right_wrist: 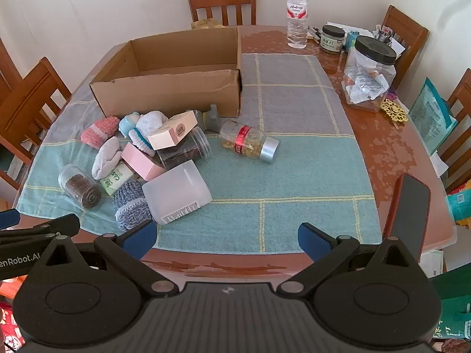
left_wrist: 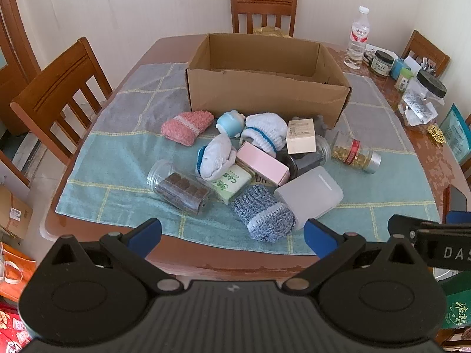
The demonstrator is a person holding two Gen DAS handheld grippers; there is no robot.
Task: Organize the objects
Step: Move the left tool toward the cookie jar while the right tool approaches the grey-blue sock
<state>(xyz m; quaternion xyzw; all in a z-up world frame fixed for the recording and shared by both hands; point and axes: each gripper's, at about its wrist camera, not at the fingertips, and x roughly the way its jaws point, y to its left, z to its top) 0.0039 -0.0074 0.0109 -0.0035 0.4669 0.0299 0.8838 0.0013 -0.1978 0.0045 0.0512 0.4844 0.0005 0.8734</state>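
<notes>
While both grippers, left [left_wrist: 232, 234] and right [right_wrist: 227, 236], hang wide open, empty, at table edge [right_wrist: 223, 261] | pile [left_wrist: 244, 158] crowds box [left_wrist: 265, 94] front | mat [right_wrist: 294, 176] right bare

We see the dark jar [left_wrist: 306, 158] half buried under boxes, grey figure [right_wrist: 212, 120] partly behind the cardboard box [right_wrist: 176, 94], phone [left_wrist: 456, 200] cut off at the edge, jar labels too small for us to read
</notes>
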